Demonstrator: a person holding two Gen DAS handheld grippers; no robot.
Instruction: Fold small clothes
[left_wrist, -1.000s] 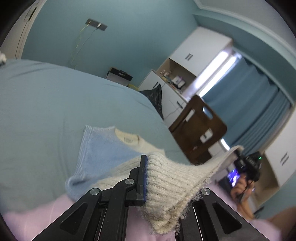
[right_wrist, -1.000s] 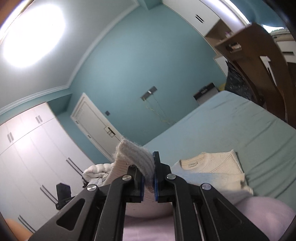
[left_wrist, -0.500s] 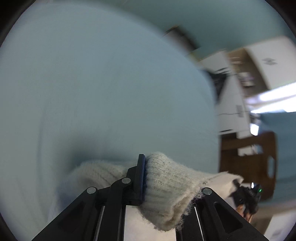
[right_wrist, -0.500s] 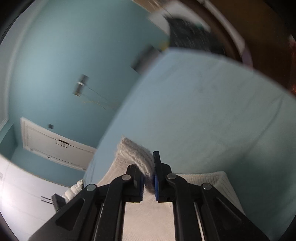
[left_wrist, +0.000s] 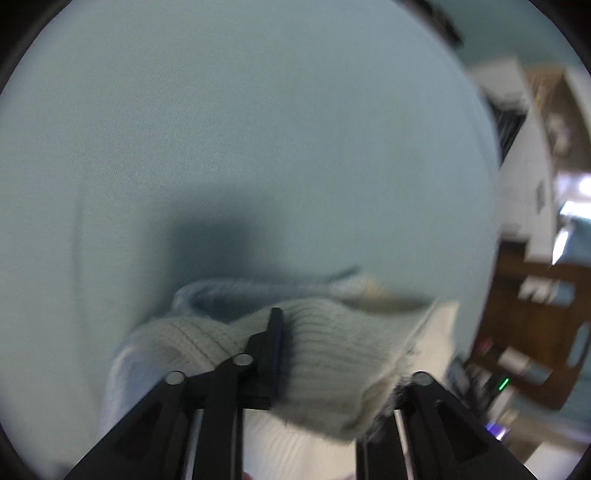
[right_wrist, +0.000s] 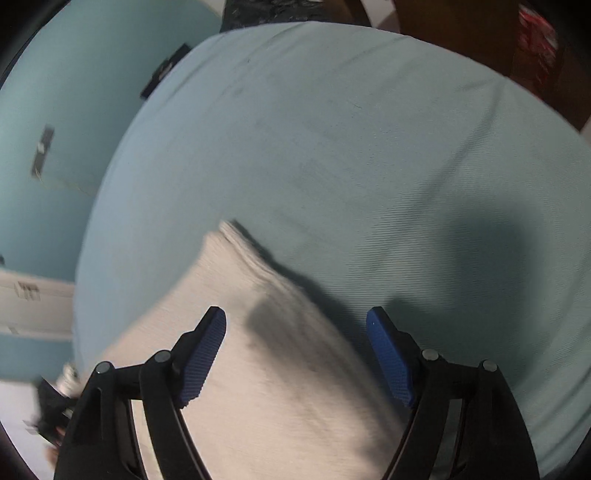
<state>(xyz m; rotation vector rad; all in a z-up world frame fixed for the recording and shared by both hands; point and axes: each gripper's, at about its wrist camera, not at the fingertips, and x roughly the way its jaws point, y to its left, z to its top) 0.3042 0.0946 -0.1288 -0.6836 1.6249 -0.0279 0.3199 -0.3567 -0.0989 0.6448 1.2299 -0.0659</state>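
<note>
A cream knit sweater with a pale blue part lies folded on the light blue bed. In the left wrist view my left gripper (left_wrist: 310, 332) has its ribbed cream hem (left_wrist: 325, 354) draped between its jaws, covering the right finger; how far the jaws stand apart is hidden. The blue part (left_wrist: 258, 286) shows just beyond. In the right wrist view my right gripper (right_wrist: 297, 354) is open and empty, its blue pads (right_wrist: 201, 362) spread above the flat cream sweater (right_wrist: 258, 369).
The bed sheet (right_wrist: 351, 147) fills most of both views. A wooden chair (left_wrist: 546, 325) and white cabinets (left_wrist: 532, 184) stand beyond the bed's right edge. A dark bag (right_wrist: 273, 11) sits past the far edge.
Both grippers swung forward and down over the bed, laying the hem over the sweater. My right gripper opened and let go of the sweater. The left still has the hem in it.
</note>
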